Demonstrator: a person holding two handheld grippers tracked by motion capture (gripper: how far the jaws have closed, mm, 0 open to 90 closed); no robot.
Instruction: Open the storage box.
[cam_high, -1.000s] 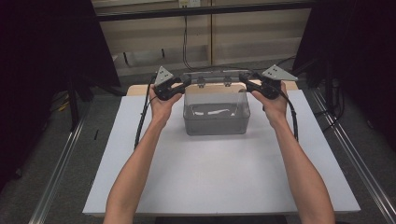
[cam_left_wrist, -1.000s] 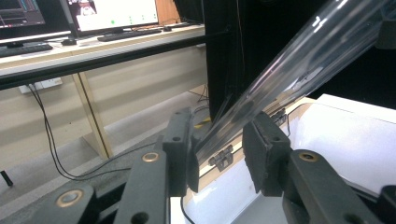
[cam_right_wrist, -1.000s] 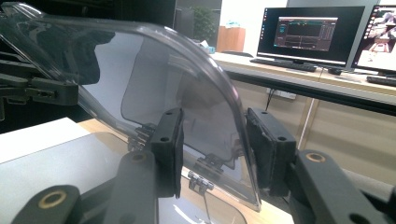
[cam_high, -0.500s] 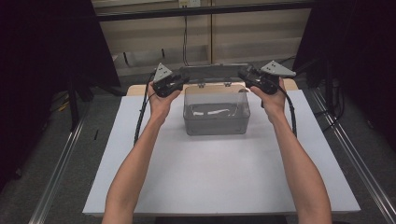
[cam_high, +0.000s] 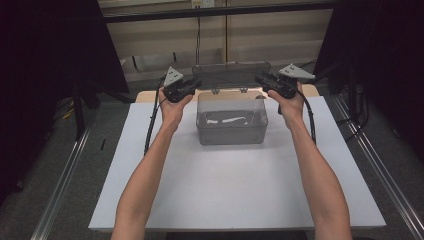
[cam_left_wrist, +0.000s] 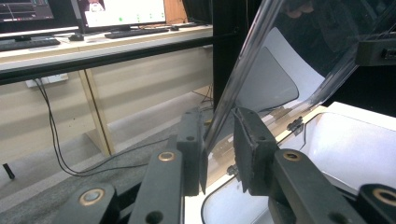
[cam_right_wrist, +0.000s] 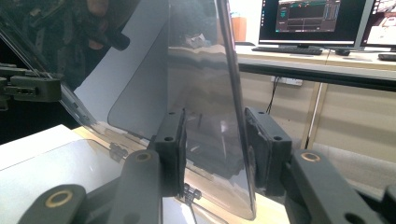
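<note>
A clear plastic box stands at the back middle of the white tabletop, with a pale thing I cannot make out lying inside. Its hinged lid is raised nearly upright behind it. My left gripper grips the lid's left end and my right gripper its right end. In the left gripper view the lid's edge runs down between the jaws of the left gripper. In the right gripper view the lid stands between the jaws of the right gripper, its rim against the right-hand jaw.
Behind the table is a wooden desk front with a hanging cable. Monitors and a keyboard sit on that desk. Metal rails run along both sides of the table. Bare tabletop lies in front of the box.
Both grippers have risen and moved back with the lid, swinging it from low over the box to nearly upright.
</note>
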